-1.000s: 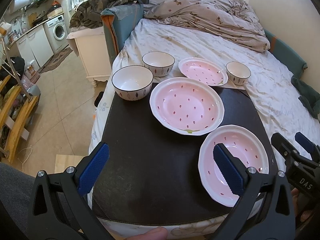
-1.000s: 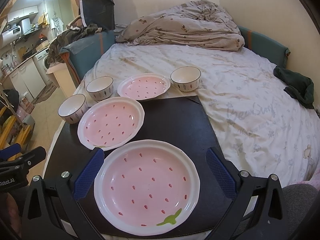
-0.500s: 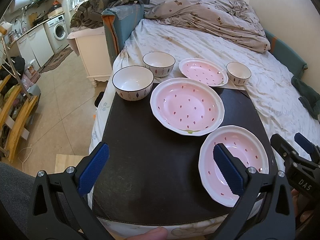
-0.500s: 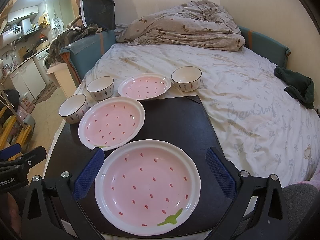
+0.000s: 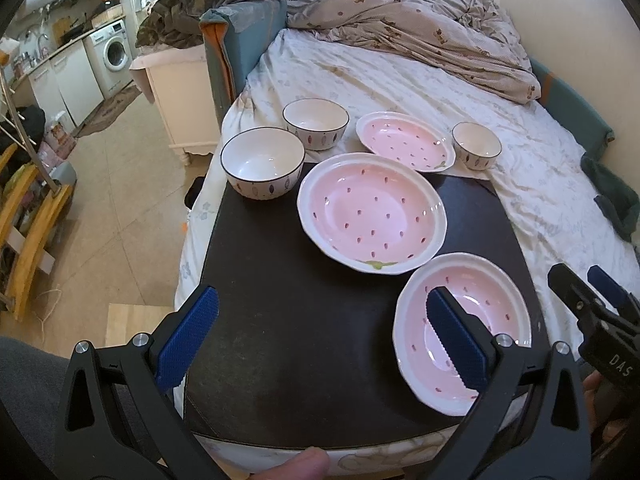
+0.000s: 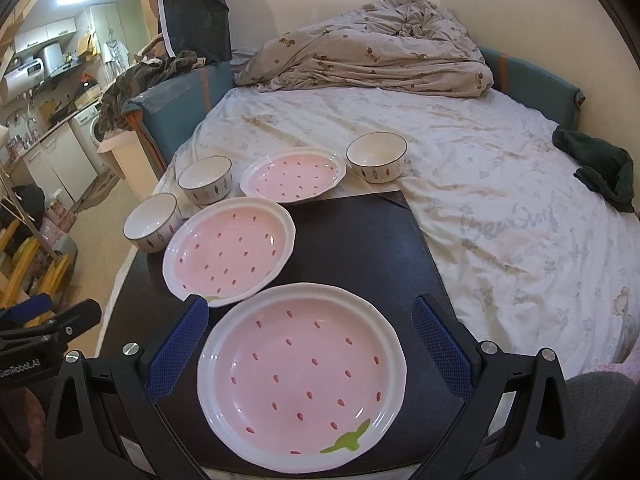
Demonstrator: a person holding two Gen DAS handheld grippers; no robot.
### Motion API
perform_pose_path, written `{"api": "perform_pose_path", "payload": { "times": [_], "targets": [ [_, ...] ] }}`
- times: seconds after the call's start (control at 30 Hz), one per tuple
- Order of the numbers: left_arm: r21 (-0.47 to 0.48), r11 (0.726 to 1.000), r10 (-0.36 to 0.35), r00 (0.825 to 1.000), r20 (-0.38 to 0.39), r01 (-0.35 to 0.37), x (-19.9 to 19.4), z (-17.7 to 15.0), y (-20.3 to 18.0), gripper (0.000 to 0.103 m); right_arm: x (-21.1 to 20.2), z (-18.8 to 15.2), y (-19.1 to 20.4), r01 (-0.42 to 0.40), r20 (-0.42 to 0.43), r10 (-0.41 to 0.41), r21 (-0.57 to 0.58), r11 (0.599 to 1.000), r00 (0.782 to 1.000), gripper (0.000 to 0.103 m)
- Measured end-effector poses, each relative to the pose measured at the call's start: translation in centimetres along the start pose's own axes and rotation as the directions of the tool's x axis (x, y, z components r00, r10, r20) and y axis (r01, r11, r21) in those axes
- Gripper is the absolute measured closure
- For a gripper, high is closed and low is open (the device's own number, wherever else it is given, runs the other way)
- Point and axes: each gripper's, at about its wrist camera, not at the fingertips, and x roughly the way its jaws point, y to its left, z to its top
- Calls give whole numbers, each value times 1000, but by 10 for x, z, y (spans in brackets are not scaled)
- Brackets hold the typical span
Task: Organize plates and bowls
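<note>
Near plate [image 6: 302, 372] flat, green stem toward camera, right gripper [image 6: 308, 344] jaws wide, empty, left gripper [image 5: 320, 332] likewise

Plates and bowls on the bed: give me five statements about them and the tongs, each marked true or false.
1. Three pink strawberry plates are out. True: near plate, middle plate, far plate.
2. The right tongs are shut on the near plate. False: they are open, one finger on either side of it, not touching it as far as can be seen.
3. Three white bowls are out. True.
4. The bowls are stacked. False: each stands alone.
5. The left tongs hold a bowl. False: they are open and empty over the black mat.
</note>
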Motion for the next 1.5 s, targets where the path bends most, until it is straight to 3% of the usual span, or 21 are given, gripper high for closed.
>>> {"api": "perform_pose_path", "payload": {
  "times": [0.17,0.33,0.53,0.67,0.83,0.93,1.0,1.07,1.13,1.23,1.33,1.5],
  "targets": [
    [9,998,70,997,-20,-69,6,15,1,0,0,14,-8,-22,0,22,20,1000,1000,0],
    [-23,997,71,991,-117,-74,32,28,4,0,19,33,-19,-63,-53,65,40,997,996,0],
    [-114,993,17,973,-228,-44,67,44,12,0,64,54,-27,-184,-185,183,14,983,965,0],
    [-180,983,-19,960,-278,-33,91,50,16,0,94,63,-36,-184,-232,187,34,982,955,0],
    [-234,970,-14,944,-330,-68,127,57,19,1,134,71,-55,-203,-305,237,138,969,923,2],
    [-241,968,-11,940,-340,-76,142,62,16,12,151,76,-65,-216,-327,277,211,953,904,7],
    [-249,966,-25,935,-354,-68,154,64,13,13,164,78,-70,-213,-347,290,242,946,892,12],
    [-255,965,-37,932,-361,-61,163,65,10,22,178,78,-75,-204,-376,294,263,943,879,15],
    [-250,965,-21,930,-367,-77,171,66,9,40,191,77,-75,-197,-408,298,271,942,863,35],
    [-260,957,19,918,-397,-132,185,62,15,54,212,73,-74,-254,-439,393,342,905,808,46],
    [-297,939,29,902,-431,-173,197,58,25,56,224,75,-67,-294,-449,433,346,891,782,49],
    [-333,931,-20,890,-456,-150,211,58,29,61,243,75,-48,-341,-476,465,327,881,747,50]
  ]
}}
